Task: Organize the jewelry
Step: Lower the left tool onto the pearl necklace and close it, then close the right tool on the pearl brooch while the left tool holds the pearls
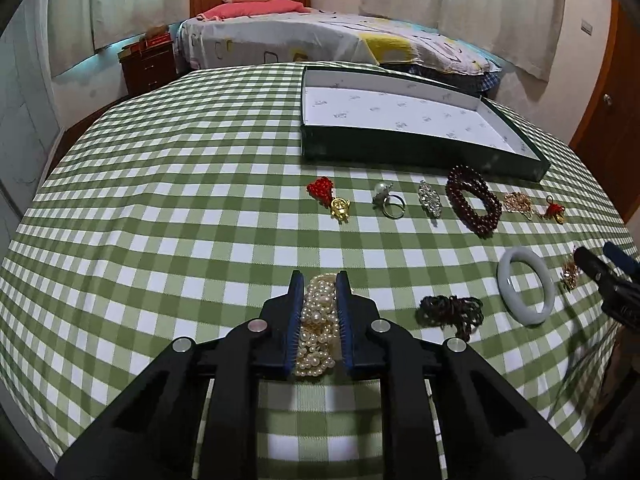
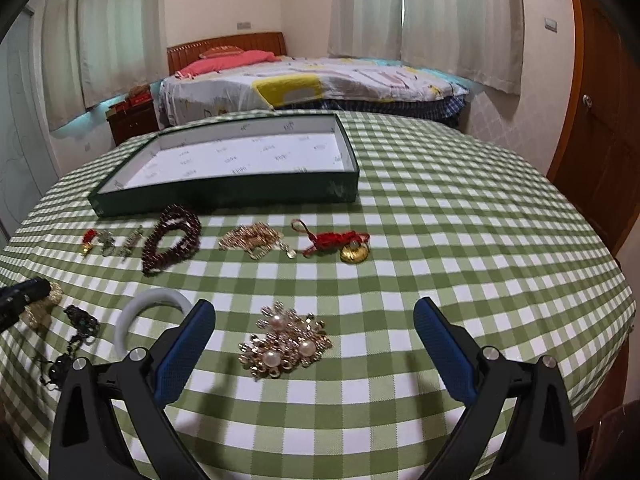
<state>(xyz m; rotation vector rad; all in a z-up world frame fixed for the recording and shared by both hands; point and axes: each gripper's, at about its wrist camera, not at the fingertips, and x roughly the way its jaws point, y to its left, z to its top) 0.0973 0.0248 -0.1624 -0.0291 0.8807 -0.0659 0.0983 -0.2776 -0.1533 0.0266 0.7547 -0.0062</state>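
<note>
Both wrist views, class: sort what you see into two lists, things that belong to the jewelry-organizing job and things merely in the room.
Belongs to the job:
- pearl strand, clamped in the left gripper
- pearl brooch, between the open right gripper's fingers
- white bangle
- dark red bead bracelet
- green tray

Just in the room:
- bed
- nightstand
- curtains
- door

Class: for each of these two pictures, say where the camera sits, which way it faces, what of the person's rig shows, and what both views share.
Left wrist: sits on the left tongs, looking down at the pearl necklace they clamp; right tongs' tip at the right edge.
Right wrist: sits on the right tongs, open over the pearl brooch.
Shared: green tray, white bangle, checked tablecloth.
</note>
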